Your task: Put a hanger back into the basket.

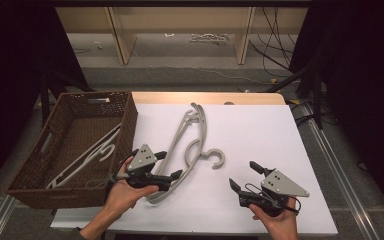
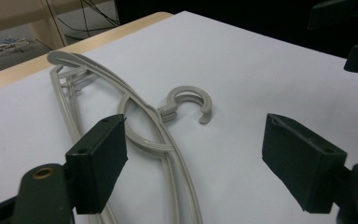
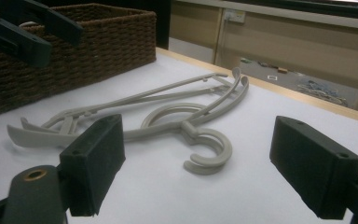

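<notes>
The left gripper [image 1: 169,164] is showing a black body with a grey three-cornered plate on top, dotted with small dark screw holes. Two black jaws are ending in blocky rectangular pads [image 2: 98,161], each with a small round hole in its face, and a brass-coloured ring is sitting in the arm behind one pad. The right gripper [image 1: 244,175] is looking the same: black frame, grey plate with dark dots, thin black cable looping near its body. The left hand [image 1: 126,194] and right hand [image 1: 279,220] are bare, with no sleeves reaching the wrists.
</notes>
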Demonstrator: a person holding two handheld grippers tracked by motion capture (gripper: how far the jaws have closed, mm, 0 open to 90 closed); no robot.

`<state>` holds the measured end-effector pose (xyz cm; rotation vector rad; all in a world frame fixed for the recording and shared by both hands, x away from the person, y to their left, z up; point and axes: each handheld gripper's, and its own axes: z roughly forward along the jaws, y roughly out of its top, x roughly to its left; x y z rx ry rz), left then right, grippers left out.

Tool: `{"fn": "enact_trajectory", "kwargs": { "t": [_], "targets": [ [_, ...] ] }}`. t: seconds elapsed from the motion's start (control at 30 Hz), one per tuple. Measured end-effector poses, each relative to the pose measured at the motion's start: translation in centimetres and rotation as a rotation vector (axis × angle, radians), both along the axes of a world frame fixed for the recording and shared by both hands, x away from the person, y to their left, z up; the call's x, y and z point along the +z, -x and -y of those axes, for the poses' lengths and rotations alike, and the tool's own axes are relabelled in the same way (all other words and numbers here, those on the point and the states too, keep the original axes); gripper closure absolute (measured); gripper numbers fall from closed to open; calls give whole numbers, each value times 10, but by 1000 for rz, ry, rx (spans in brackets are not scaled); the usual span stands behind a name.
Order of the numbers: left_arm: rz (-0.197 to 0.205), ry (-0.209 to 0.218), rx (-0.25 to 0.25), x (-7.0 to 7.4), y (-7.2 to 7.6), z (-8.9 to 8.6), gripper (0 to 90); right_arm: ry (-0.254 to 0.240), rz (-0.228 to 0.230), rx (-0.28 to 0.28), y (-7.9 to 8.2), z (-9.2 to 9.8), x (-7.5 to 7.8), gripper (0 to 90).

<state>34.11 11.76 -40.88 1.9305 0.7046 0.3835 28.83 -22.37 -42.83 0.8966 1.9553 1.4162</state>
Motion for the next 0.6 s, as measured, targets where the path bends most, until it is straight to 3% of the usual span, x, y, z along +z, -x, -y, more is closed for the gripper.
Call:
{"fn": "enact_trajectory", "kwargs": {
  "t": [0.13,0.2,0.37,0.4,0.47,0.5,0.53,0.57,0.6],
  "targets": [
    [-8,-27,-9,-5,-6,9,219,5,16,1,-1,1,0,188],
    [-13,-35,-13,-8,-9,14,219,-2,-11,6,0,1,0,188],
    [-14,-68,-27,-17,-18,27,217,-8,-6,7,0,0,0,188],
    [-19,-77,-32,-18,-19,29,214,5,18,5,-2,1,0,188],
    [-21,-95,-43,-21,-22,34,203,-2,-10,10,0,2,0,188],
    [-29,-99,-43,-23,-24,36,200,3,19,9,-1,3,0,188],
    [-24,-131,-52,-24,-26,38,196,6,14,6,-1,3,0,188],
    [-29,-126,-52,-27,-27,41,194,-13,-9,15,0,2,0,188],
    [-30,-147,-61,-28,-29,43,194,-11,11,11,-1,2,0,188]
  ]
}}
